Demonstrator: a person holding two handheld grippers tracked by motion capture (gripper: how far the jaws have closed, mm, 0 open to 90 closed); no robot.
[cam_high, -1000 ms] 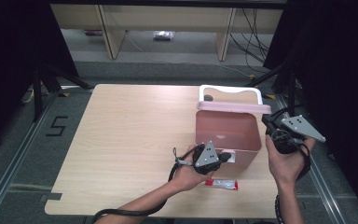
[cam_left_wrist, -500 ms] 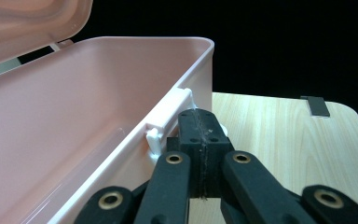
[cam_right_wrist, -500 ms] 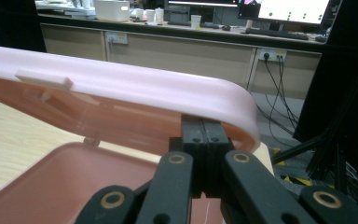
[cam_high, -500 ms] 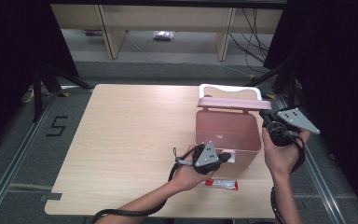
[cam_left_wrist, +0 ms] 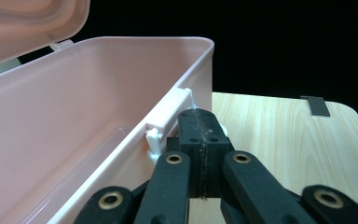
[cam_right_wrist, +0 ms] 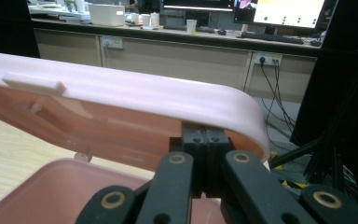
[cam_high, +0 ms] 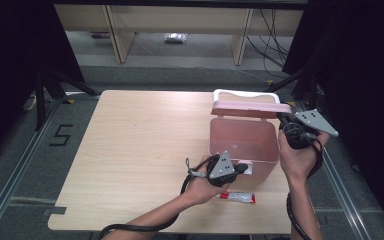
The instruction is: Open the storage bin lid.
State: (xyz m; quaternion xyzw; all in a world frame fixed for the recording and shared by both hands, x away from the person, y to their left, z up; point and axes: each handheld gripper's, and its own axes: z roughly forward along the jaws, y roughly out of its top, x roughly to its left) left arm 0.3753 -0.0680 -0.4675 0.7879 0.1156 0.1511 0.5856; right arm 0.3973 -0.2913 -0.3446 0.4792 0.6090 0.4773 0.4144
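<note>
The left gripper (cam_high: 244, 169) has jaws pressed together, tips against the white latch (cam_left_wrist: 168, 119) on the front wall of the pink plastic box (cam_high: 240, 142), which stands near the right edge of the light wooden tabletop (cam_high: 130, 145). Left forearm comes from the bottom edge, wrist approx. level. The right gripper (cam_high: 283, 119), jaws closed w/ nothing between, is raised, tips under the half-open pink lid (cam_high: 250, 107). A small red-white tube (cam_high: 237, 197) lies near the front edge.

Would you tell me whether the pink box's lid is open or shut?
Open: the lid stands raised off the pink box, showing its bare inside.
</note>
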